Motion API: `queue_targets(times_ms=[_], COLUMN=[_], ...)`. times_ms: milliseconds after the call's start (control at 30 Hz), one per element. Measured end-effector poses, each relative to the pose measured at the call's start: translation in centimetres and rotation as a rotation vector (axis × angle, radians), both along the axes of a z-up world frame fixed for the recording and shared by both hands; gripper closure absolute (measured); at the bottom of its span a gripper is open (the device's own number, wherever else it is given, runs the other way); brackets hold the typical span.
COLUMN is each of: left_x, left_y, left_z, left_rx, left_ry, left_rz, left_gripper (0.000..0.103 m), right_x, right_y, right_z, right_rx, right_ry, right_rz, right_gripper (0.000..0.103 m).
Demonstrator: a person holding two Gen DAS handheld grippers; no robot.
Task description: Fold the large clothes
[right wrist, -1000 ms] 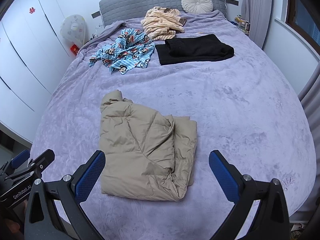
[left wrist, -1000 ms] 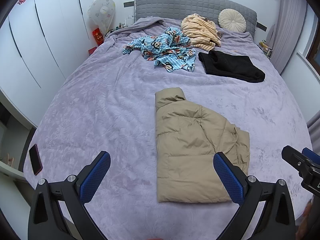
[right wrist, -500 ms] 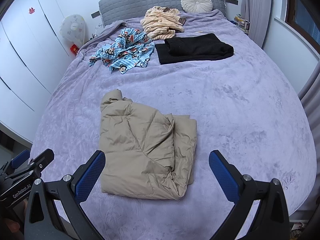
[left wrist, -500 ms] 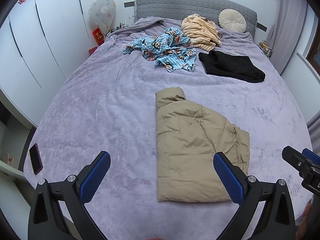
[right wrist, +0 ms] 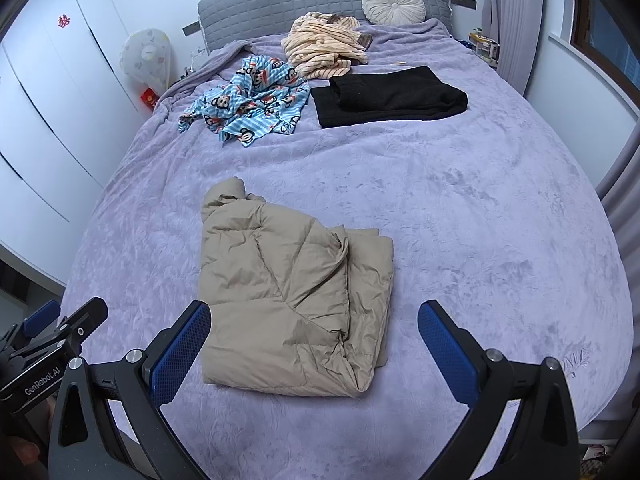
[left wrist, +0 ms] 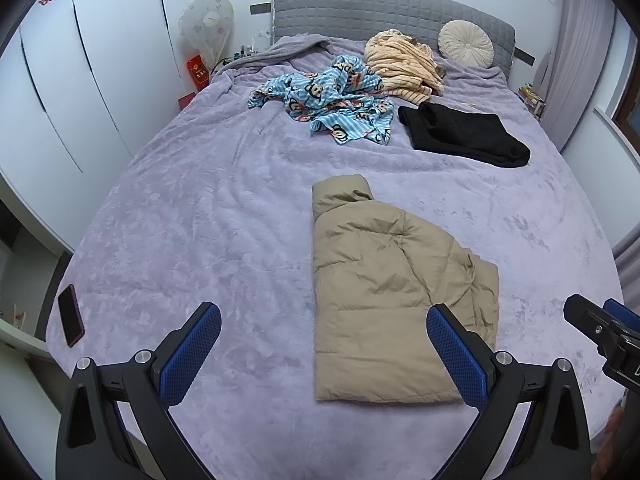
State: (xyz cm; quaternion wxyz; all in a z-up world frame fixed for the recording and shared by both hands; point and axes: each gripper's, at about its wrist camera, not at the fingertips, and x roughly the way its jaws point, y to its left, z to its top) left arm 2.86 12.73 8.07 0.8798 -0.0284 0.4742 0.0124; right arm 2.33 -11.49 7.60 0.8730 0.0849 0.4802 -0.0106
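Left gripper held above the near edge of the bed, jaws spread wide, nothing between them; right gripper likewise wide apart and empty. Tan padded jacket lies folded into a compact rectangle on the lavender cover — just ahead of the left gripper's right finger, which overlaps its near right corner in view; from the right wrist it sits ahead and left of centre, with its near left edge beside the left finger. Collar end points away from both grippers. Well beyond the jacket: blue cartoon-print garment, crumpled; striped peach garment (also unfolded); black garment, folded flat. Dark phone far left of the left gripper, at the bed's edge.
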Motion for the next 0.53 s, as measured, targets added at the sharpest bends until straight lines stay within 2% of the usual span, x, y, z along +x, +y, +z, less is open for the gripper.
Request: queue_targets(times_ms=[533], left_x=[0.01], left_y=[-0.27], left_z=[0.19], left_rx=[-0.003], left_ry=[-0.016], left_rz=[-0.017], left_gripper=[0.0], right_x=[-0.19], right_y=[0.05], right_z=[-0.09], right_rx=[0.0], right_ry=[0.003], right_rz=[-0.002], right_gripper=[0.0])
